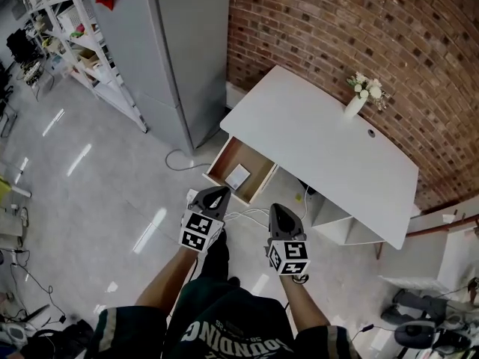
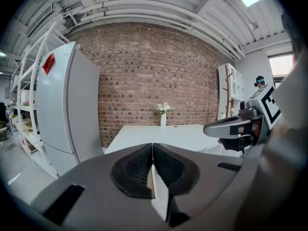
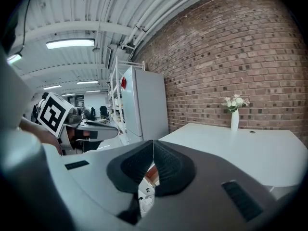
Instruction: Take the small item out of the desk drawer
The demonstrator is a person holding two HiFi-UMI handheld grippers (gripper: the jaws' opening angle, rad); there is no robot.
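From the head view, a white bench (image 1: pixel 322 129) stands against a brick wall (image 1: pixel 337 28), with its wooden drawer (image 1: pixel 258 163) pulled out over the floor. A small flat white item (image 1: pixel 238 176) lies inside the drawer, towards its front. The left claw (image 1: pixel 218 193) and right claw (image 1: pixel 278 209) are held side by side in the air just short of the drawer, touching neither it nor the item. A vase of flowers (image 1: pixel 357 99) stands at the bench's far edge, and a grey refrigerator (image 1: pixel 183 51) stands to the left.

In the left gripper view, the left claw (image 2: pixel 152 153) has its jaws pressed together with nothing between them. The bench (image 2: pixel 166 134) and vase (image 2: pixel 163 116) lie ahead.

In the right gripper view, the right claw (image 3: pixel 153 149) is likewise closed at the tips and empty, with the left claw (image 3: pixel 109 129) beside it.
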